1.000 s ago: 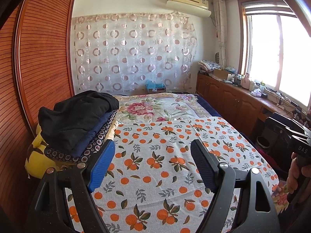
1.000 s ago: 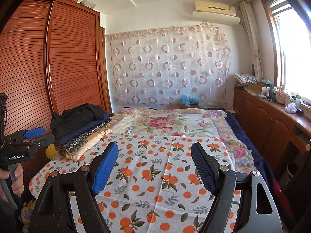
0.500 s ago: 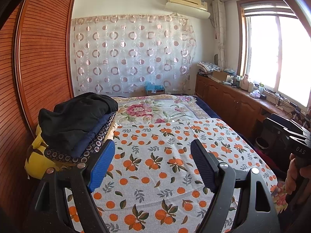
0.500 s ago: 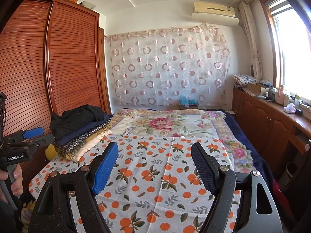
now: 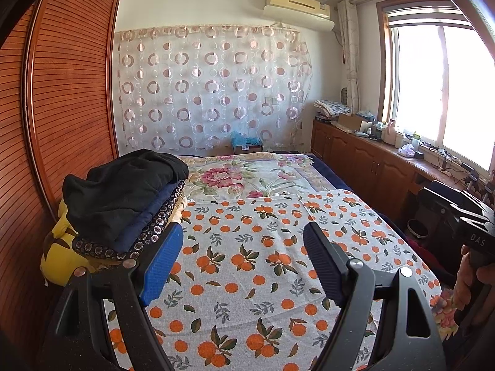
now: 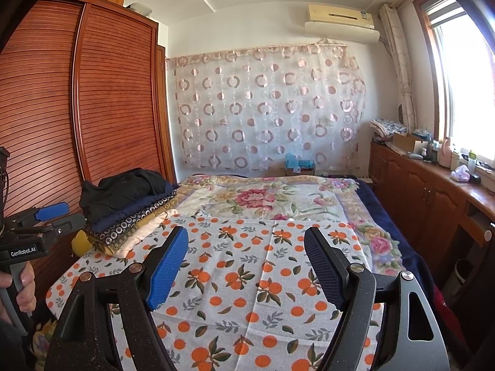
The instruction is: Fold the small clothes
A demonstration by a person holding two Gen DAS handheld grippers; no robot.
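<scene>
Apparently very little has changed in the last second: both grippers only tilted a bit upward, and no cloth on the bed moved. To the front-left of the left gripper point(image 5: 243, 247), near its blue finger, lies the pile of clothes point(image 5: 123, 194), a black piece on top and dark blue and patterned ones under it. This gripper is spread wide and holds nothing. Straight ahead of it, the orange-print cloth point(image 5: 247, 278) lies flat. The right gripper point(image 6: 247, 247) is also spread and empty above this cloth. Such a scene fits a pile waiting for folding, or one already folded and stacked.
</scene>
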